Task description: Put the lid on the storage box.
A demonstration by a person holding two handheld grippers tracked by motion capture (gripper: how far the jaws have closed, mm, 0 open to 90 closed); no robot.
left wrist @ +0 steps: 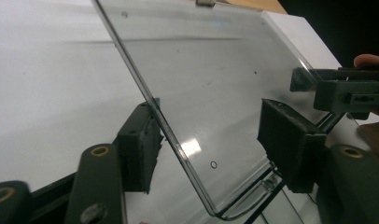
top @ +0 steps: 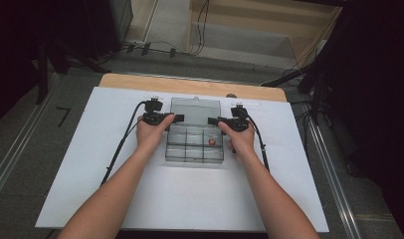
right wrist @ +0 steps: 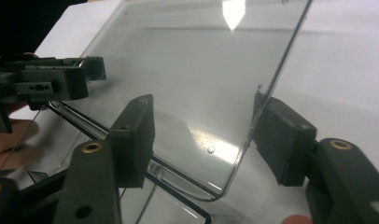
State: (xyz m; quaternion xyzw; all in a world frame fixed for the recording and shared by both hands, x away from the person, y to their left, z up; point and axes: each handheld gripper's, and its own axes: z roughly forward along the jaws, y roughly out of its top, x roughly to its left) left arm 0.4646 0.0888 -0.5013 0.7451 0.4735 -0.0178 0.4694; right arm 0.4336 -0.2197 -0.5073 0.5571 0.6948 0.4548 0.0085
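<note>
Clear plastic lid (top: 195, 110) stands raised behind the box (top: 194, 144), one side edge between each gripper's fingers; left gripper (left wrist: 211, 144) and right gripper (right wrist: 204, 140) gape around it, ungripped, seemingly to swing it.

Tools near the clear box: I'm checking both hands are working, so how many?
2: the left tool at the lid's left edge, the right tool at its right edge.

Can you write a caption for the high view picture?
Two tongs reach the open lid of a clear box.
</note>
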